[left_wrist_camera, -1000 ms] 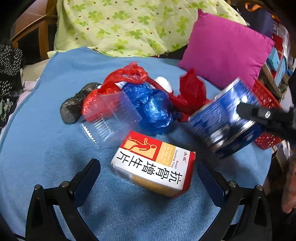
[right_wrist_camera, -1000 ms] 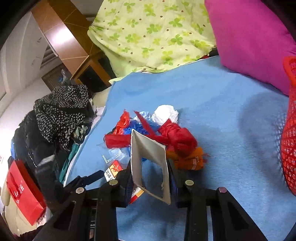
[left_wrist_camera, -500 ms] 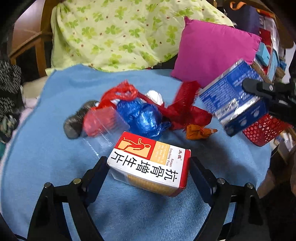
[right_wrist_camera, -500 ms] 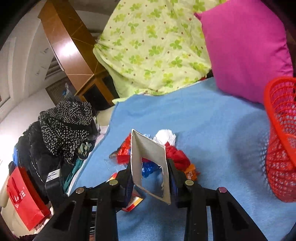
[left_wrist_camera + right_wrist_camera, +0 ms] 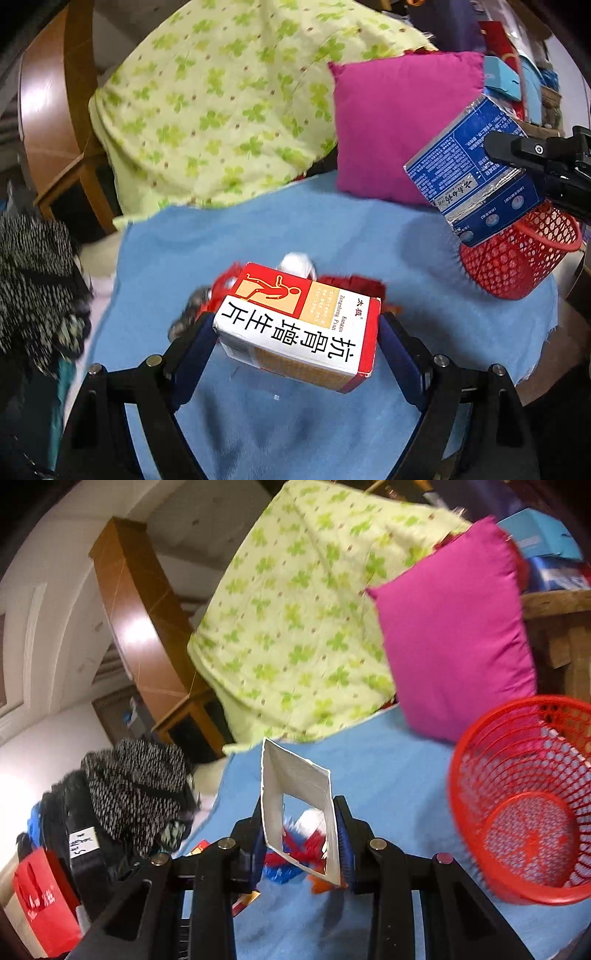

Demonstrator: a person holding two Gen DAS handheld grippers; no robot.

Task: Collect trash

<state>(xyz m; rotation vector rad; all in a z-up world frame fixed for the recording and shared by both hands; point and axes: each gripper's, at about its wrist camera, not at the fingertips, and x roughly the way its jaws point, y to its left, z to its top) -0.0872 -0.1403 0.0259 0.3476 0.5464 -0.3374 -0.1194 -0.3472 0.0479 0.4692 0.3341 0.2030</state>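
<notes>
My left gripper (image 5: 297, 328) is shut on a red and white medicine box (image 5: 299, 325), held across its width and lifted off the blue cloth (image 5: 258, 229). Behind the box, red plastic bags (image 5: 354, 282) and a white paper wad (image 5: 295, 262) of the trash pile peek out. My right gripper (image 5: 300, 819) is shut on an open-ended blue carton (image 5: 295, 801). In the left wrist view that carton (image 5: 476, 173) hangs tilted just above the rim of the red mesh basket (image 5: 517, 266). In the right wrist view the basket (image 5: 476, 760) stands to the right, its bottom bare.
A pink cushion (image 5: 399, 122) and a green clover quilt (image 5: 221, 110) lie behind the cloth. A black and white speckled garment (image 5: 33, 288) hangs off the left edge. A red shopping bag (image 5: 40, 897) stands low at the left. Wooden furniture rises behind.
My left gripper closed on the medicine box and raised it off the cloth. My right gripper carried the blue carton up and right, toward the red basket.
</notes>
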